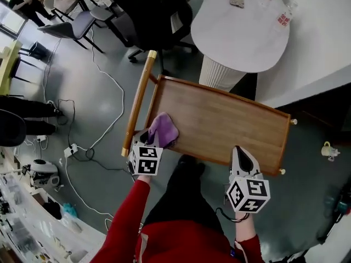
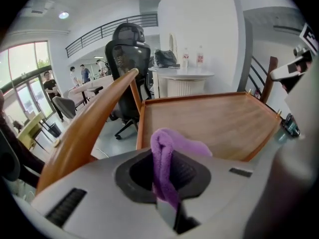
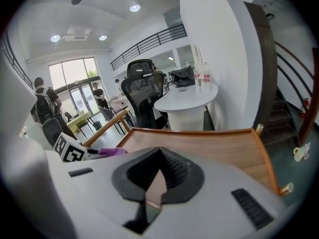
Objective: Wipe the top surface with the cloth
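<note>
The purple cloth (image 1: 163, 129) is pinched in the left gripper (image 1: 150, 142). Its jaws are clamped on a fold, w/ the rest bunched out past the tips and lying on the top surface (image 1: 230, 122), right at the corner nearest that gripper. Makes sense to me: gripping a fold leaves a loose pad ahead of the jaws to drag. Working from a corner also puts the whole board ahead of the tool, i.e. away from it and across toward the other gripper. My guess is most of the wiping is yet to do.

The right gripper (image 1: 241, 156) has its jaws together on nothing, tips just over the near rim (image 1: 211, 158) and well off to the side of the cloth. Prob parked out of the way, or ready to steady the cart.

The top is really a shallow tray: raised wooden rim all round and nothing in it but the cloth, so no obstacles ahead of the tool. The rim will likely stop the cloth at edges & corners. A round wooden handle (image 1: 138, 100) runs just outside the left gripper. Beyond the far rim stands a white round table (image 1: 236, 32) w/ two bottles (image 2: 185, 59) on it, plus a black office chair (image 1: 153, 10)
</note>
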